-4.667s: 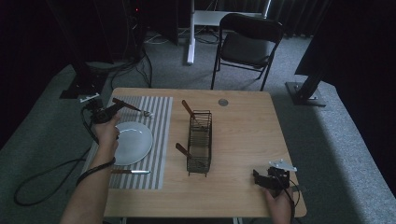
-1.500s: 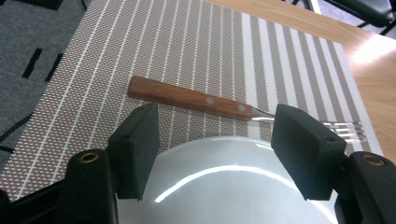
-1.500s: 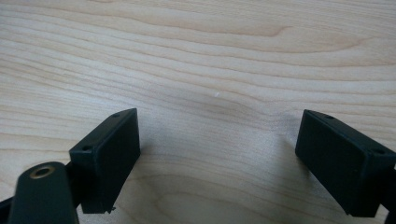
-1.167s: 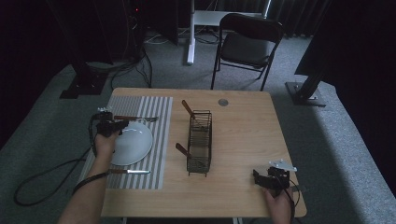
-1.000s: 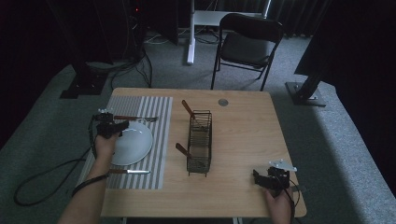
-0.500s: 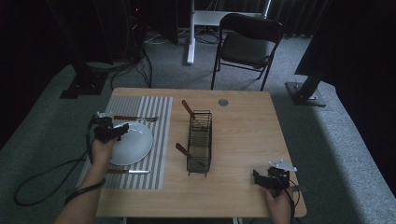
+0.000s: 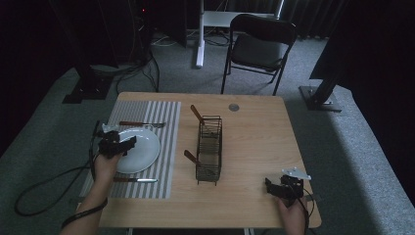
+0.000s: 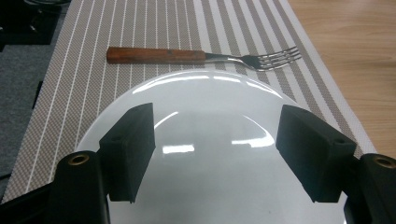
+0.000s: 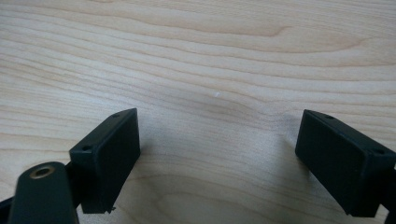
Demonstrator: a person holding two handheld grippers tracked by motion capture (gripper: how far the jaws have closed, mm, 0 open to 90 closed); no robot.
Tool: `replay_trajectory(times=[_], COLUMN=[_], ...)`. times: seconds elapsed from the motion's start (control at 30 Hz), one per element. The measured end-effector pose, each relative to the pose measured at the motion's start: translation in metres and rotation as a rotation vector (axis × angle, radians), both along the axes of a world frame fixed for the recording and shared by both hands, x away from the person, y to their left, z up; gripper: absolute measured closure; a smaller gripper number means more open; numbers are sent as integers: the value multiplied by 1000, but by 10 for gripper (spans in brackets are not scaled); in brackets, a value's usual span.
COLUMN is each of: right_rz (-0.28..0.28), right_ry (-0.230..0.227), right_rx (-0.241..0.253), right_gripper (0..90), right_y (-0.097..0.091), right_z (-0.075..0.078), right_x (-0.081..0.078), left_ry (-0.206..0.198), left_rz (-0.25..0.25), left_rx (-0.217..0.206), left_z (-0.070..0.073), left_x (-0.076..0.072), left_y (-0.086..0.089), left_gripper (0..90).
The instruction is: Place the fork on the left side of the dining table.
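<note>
We are holding the left claw (image 7: 128, 144) over the near-left part of the white plate (image 7: 142, 149), released, with nothing between its black blocks; the jaws have just been opening a little wider. The plate is sitting on the striped placemat (image 7: 169, 122) along the left side of the surface (image 7: 259, 142), and it is glossy, round and smooth, catching the overhead light.

The fork (image 8: 205, 56) is lying just beyond the plate's far rim, straight ahead of the left claw across the plate, not touching it as far as we can tell. Its long axis is running crosswise to the claw's line of sight: the brown wooden handle is pointing toward the surface's left edge, the thin metal tines toward the middle. So the jaws are already standing across that axis, and we judge a reach forward over the plate would bring them down astride the handle.

A knife (image 7: 134, 180) is lying on the mat on the near side of the plate. A black wire basket (image 7: 209, 149) is standing near the middle of the surface with two wooden handles poking out.

The right claw (image 7: 280, 188) is resting near the near-right corner, also released and empty over bare pale wood grain, well apart from the fork; the left hand is much nearer.
</note>
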State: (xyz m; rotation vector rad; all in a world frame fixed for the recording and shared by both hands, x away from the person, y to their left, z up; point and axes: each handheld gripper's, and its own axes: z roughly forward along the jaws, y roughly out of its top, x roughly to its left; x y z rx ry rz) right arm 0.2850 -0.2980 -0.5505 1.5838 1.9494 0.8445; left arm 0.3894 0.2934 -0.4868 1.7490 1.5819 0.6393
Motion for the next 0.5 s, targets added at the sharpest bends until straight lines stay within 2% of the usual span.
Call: replay_trajectory(times=[0.2,0.3,0.37,0.5], right_rz=[0,0,0,0], right_ry=[0,1,1,1], right_rx=[0,0,0,0], right_gripper=[135,135,135,135], right_y=[0,0,0,0], right_z=[0,0,0,0], right_x=[0,0,0,0], left_ry=[-14,-32,-47,-47], left_rz=[4,2,-8,0], left_rx=[-19,-66,-94,-95], left_z=[-1,-1,-3,-6], left_x=[-13,-21,-25,-32], left_y=[0,0,2,4], left_gripper=[274,257,179,179])
